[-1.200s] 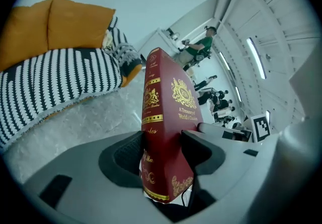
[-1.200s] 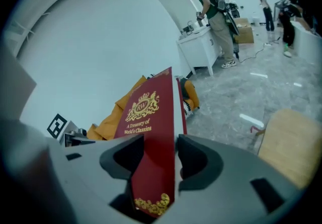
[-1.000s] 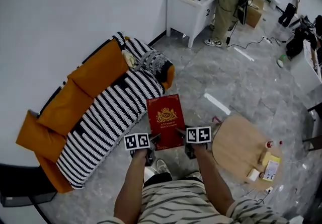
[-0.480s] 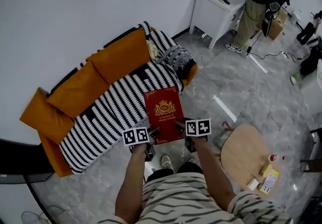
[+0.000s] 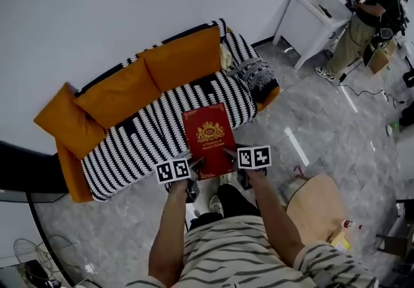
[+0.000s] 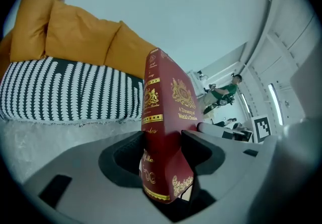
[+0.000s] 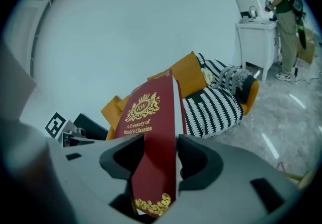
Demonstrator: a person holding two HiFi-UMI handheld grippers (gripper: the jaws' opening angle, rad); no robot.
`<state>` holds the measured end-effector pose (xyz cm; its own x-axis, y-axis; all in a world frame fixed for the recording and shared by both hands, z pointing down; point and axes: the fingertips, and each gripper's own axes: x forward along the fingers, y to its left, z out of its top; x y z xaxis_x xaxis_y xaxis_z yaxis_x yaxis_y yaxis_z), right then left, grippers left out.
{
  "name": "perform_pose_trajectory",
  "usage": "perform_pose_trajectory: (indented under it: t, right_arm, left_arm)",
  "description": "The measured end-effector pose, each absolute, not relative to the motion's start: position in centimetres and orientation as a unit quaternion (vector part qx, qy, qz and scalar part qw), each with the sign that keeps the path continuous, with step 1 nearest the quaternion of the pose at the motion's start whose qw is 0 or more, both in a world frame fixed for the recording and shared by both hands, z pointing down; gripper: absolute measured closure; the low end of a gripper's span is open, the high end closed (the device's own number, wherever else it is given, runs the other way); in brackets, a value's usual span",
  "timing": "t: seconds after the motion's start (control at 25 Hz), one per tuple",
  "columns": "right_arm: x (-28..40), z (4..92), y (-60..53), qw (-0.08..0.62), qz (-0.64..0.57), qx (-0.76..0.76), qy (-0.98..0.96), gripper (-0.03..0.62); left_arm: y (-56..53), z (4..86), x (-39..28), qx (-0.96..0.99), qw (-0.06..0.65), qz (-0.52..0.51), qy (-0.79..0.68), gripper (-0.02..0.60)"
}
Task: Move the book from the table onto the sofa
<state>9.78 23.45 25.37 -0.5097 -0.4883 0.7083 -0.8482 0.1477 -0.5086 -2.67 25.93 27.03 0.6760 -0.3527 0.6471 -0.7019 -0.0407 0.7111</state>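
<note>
Two tools share one load. The left tool (image 6: 163, 148) pinches the spine-side near corner of the red book (image 5: 207, 140), and the right tool (image 7: 160, 160) pinches the page-side near corner, each with its pads pressed on the covers. The book is in the air in front of the sofa (image 5: 118, 92), cover up and gold crest showing. From the head view its far end overlaps the striped blanket (image 5: 147, 141) on the sofa's seat. The left gripper view shows grey floor (image 6: 60, 135) between the tool and the sofa front. The round wooden tabletop (image 5: 318, 206) stands well apart from the sofa, to its right. A white desk (image 5: 315, 16) stands past the sofa's right end, with a person (image 5: 370, 21) beside it.
</note>
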Motion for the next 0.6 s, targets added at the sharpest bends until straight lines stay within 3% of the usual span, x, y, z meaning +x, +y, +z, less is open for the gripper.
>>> perform_pose_trajectory:
  t: [0.6]
  right_arm:
    - [6.9, 28.3, 11.7, 0.229, 0.473, 0.388, -0.757, 0.372]
  left_arm:
    - [16.3, 29.4, -5.0, 0.664, 0.601, 0.115, -0.429, 0.342]
